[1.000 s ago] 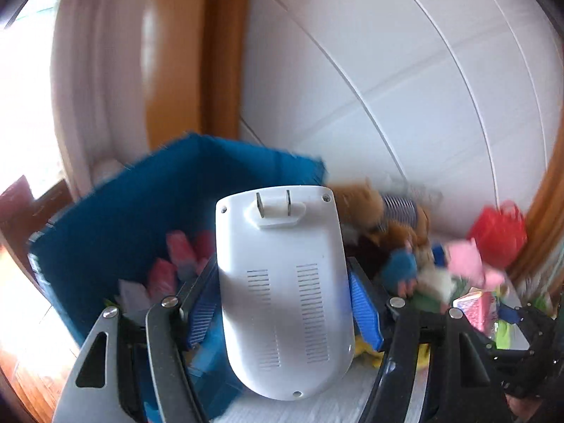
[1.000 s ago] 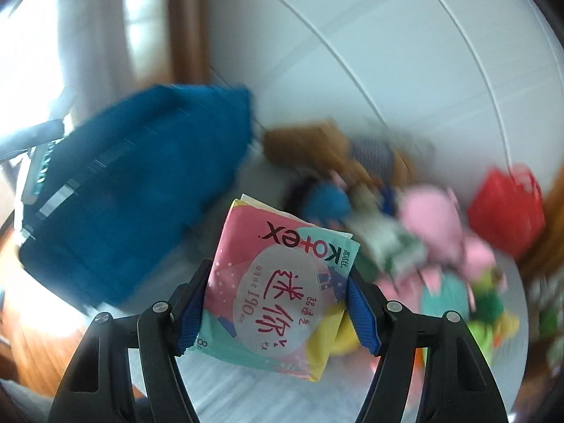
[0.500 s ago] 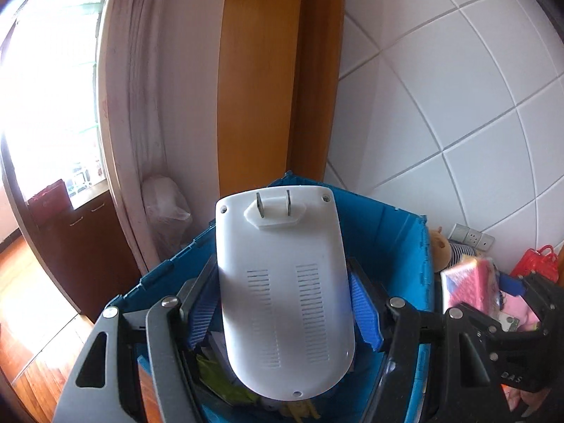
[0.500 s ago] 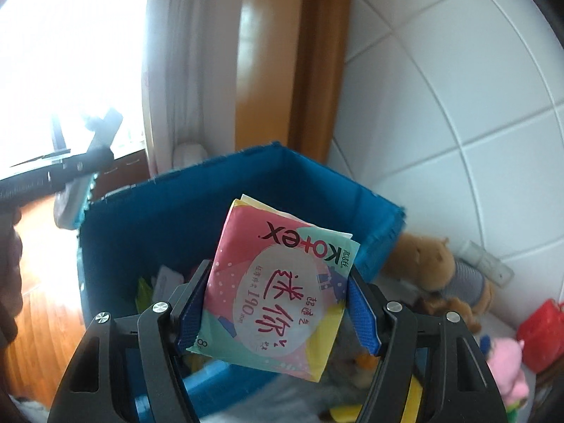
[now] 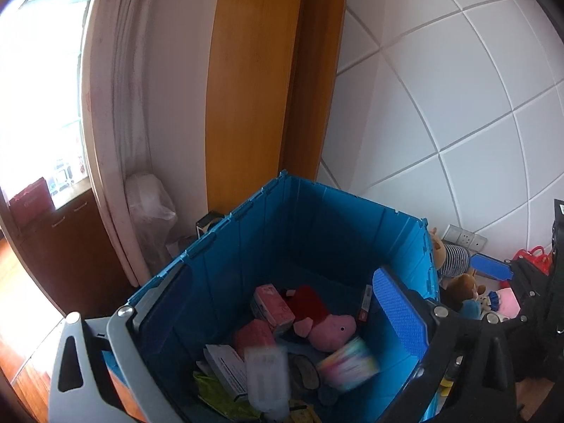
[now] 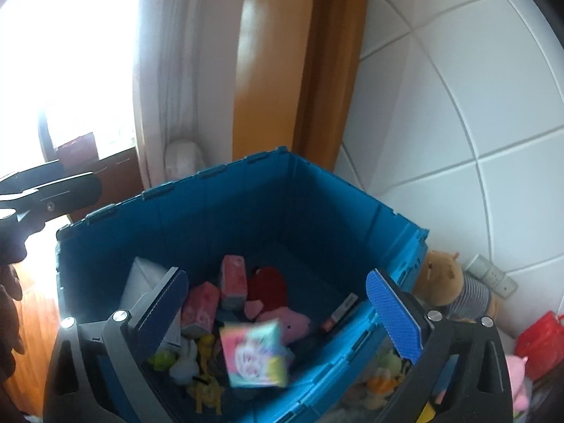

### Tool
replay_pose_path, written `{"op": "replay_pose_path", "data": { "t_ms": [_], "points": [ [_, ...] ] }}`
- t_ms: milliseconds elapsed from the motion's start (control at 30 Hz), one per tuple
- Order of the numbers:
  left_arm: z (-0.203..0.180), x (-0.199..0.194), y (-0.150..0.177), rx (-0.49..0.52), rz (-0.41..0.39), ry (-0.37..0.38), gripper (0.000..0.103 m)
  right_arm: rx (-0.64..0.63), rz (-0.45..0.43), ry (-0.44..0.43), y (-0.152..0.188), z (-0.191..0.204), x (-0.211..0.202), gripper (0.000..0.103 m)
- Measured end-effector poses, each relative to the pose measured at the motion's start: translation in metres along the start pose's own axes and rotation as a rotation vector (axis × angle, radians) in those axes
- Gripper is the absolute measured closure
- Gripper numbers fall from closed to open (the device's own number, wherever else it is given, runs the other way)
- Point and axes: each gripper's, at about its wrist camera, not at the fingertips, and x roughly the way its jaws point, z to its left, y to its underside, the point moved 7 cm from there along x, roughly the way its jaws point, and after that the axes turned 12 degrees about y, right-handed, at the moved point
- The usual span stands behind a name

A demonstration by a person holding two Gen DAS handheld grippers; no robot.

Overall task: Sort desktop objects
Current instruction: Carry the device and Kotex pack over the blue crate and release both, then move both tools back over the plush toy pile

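Both grippers hang over an open blue bin (image 5: pixel 352 197) (image 6: pixel 352 185). My left gripper (image 5: pixel 282 271) has its jaws opening wide; the white plug-in device (image 5: pixel 266 377) drops free below them, blurred. My right gripper (image 6: pixel 276 275) is opening too, and the pink and teal packet (image 6: pixel 255 356) (image 5: pixel 347 359) falls loose into the bin, touching neither pad. Inside lie a pink pig plush (image 5: pixel 331 328) (image 6: pixel 292 320), pink cartons (image 5: pixel 271 305) (image 6: pixel 234 276) and small yellow toys (image 6: pixel 206 349).
To the right of the bin sit a brown bear in a striped shirt (image 6: pixel 444 278) (image 5: pixel 454 261), other plush toys and a red bag (image 6: pixel 539 338). A tiled wall with a socket (image 6: pixel 493 275) is behind. A wooden door frame (image 5: pixel 253 88) and a curtain stand past the bin.
Both grippers opened over the bin. The white device left the left jaws and the packet left the right jaws; both are dropping inside. Half a second ago each was still gripped.
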Motion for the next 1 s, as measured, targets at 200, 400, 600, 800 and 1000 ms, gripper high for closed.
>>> {"op": "replay_pose_path", "data": {
  "t_ms": [200, 400, 600, 800, 1000],
  "points": [
    [-0.013, 0.002, 0.006, 0.0, 0.009, 0.03, 0.0, 0.04, 0.021, 0.021, 0.022, -0.027, -0.014, 0.001],
    [-0.052, 0.007, 0.014, 0.037, 0.026, 0.08, 0.0, 0.088, 0.045, 0.051, 0.057, -0.052, -0.033, 0.001],
    [-0.102, 0.011, 0.026, 0.077, 0.05, 0.131, 0.0, 0.141, 0.067, 0.103, 0.094, -0.091, -0.056, 0.001],
    [-0.173, 0.02, 0.044, 0.135, 0.099, 0.205, 0.0, 0.22, 0.098, 0.173, 0.138, -0.148, -0.079, 0.001],
    [-0.25, 0.037, 0.076, 0.197, 0.171, 0.276, 0.0, 0.302, 0.143, 0.256, 0.194, -0.216, -0.105, 0.001]
  ]
}}
